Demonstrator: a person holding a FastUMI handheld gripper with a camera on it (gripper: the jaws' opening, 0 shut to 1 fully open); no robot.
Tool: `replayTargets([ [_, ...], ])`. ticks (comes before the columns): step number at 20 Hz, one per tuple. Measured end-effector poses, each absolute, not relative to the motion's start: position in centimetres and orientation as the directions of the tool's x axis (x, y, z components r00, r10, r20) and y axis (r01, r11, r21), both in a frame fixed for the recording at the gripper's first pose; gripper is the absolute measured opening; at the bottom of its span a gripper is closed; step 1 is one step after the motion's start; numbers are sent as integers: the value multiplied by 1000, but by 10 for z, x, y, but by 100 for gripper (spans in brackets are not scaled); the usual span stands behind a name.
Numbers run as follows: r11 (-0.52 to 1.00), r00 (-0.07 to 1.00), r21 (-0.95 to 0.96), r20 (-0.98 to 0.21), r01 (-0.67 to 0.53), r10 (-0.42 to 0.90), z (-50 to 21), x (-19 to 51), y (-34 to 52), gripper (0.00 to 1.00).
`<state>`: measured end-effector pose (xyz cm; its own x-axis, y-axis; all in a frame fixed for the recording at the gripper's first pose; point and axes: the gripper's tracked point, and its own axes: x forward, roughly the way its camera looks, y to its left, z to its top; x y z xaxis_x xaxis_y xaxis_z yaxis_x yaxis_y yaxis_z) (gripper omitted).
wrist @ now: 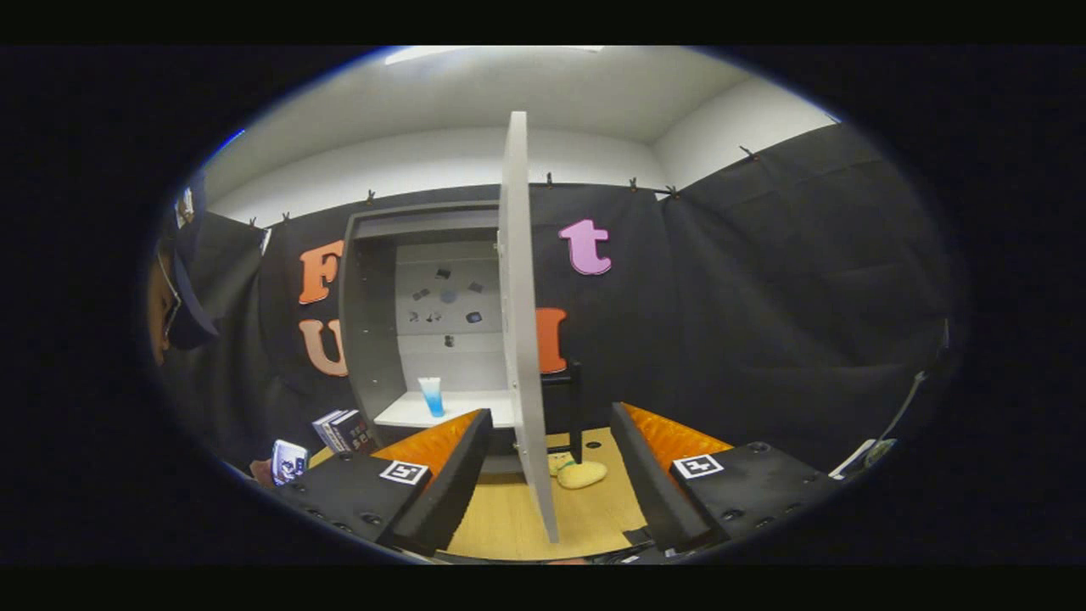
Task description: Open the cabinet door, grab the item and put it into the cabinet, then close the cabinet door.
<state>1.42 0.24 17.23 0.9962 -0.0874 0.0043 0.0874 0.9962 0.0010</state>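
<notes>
Jaws are spread wide apart and gripping nothing, with the gripper (550,458) lined up so the edge of the open cabinet door (522,322) stands right in the gap between the two fingers (441,475), not touching either one as far as I can tell. That door is swung out toward the camera, seen almost edge-on, tall and pale grey, and its bottom corner comes down over the wooden tabletop (585,518). At about 11 o'clock from the gripper sits the grey cabinet (373,322) itself, wide open, with a white shelf (407,413) inside. On that shelf stands the item, a small blue-and-clear cup (432,396), upright, so it's already in the cabinet, just beyond the left finger's tip. The cabinet's back panel has a handful of small dark bits stuck on it, too tiny to make out. Just right of the door's lower edge, around 1 o'clock and between the fingers, there's a yellow soft toy (579,472) lying on the tabletop. Off at 9 o'clock there's a small stack of books (344,430) standing beside the cabinet's lower left corner, and a person (174,297) in a dark cap is at the far left, higher up.
</notes>
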Motion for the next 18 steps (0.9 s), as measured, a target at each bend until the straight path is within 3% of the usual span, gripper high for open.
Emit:
replayTargets([
  [10, 996, 994, 31, -76, 84, -82, 149, 77, -46, 90],
  [18, 996, 994, 29, -69, 86, -83, 152, 77, -45, 90],
])
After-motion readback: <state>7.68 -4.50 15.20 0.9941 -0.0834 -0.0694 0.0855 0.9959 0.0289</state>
